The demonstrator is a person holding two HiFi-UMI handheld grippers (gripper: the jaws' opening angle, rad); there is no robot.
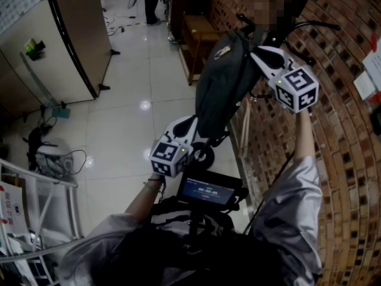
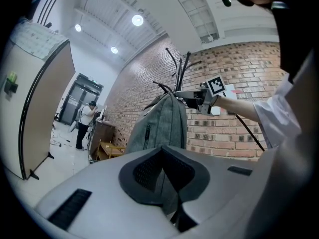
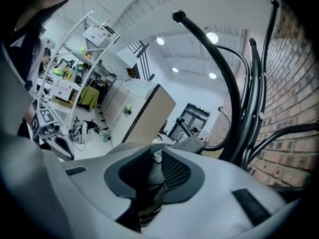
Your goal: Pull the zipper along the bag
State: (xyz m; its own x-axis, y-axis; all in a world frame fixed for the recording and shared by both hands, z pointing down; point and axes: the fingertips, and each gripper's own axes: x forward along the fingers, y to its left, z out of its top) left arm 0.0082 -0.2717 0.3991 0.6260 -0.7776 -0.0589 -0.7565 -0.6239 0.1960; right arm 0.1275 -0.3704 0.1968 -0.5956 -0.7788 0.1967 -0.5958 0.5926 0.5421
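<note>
Against the brick wall one grey bag hangs from one black coat stand. The head view alone shows the whole layout. The left gripper is at the bag's bottom edge, and the right gripper is at its top by the hooks. A small lit screen sits at the person's chest between the two arms.

The left gripper view looks up the bag from below. The left gripper is pinching a fold of the bag's lower fabric, which runs down between its pads. This view also shows the right gripper sideways at the top of the bag. One person stands far off beside a wooden bench, and four ceiling lamps are lit.

The right gripper view shows what the others cannot. One small metal zipper tab and a strip of grey fabric sit between the jaws of the right gripper. The jaws are drawn in and nipping the tab. Past them rise the curved arms of the stand. Far below at the left are the left gripper and a white shelf rack.

Counted: two grippers, one bag, one stand, one zipper tab.
</note>
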